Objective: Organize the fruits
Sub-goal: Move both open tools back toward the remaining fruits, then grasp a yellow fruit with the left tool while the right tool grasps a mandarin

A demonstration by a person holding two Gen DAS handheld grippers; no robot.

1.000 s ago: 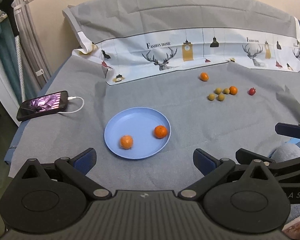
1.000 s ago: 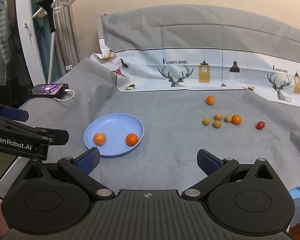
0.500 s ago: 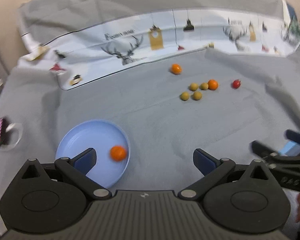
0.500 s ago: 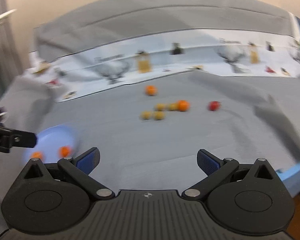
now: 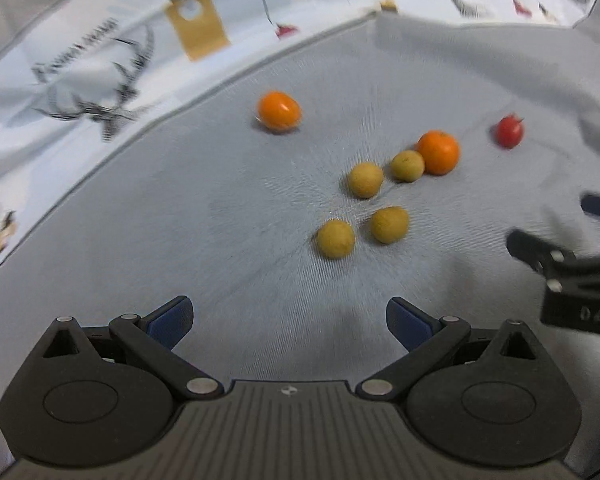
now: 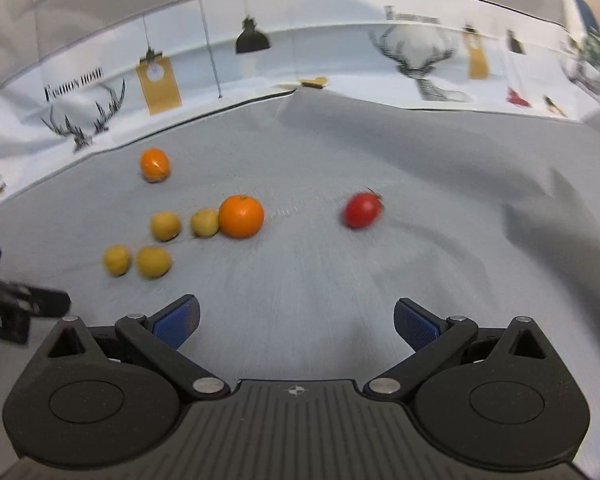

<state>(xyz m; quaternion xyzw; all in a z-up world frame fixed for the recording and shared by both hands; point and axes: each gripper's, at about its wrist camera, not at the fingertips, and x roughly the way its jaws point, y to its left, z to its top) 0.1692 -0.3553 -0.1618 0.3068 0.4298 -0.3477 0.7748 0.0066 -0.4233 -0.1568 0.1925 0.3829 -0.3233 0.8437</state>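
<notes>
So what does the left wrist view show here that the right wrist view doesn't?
Only the left wrist view shows the right gripper from outside, entering at the right edge. Only the right wrist view shows the left gripper from outside, and a black lamp print on the cloth. Both show two oranges, four yellow-green fruits and the red tomato, all untouched.

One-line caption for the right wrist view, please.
Open right gripper over grey cloth, facing two oranges, four yellow-green fruits and a red tomato.
</notes>
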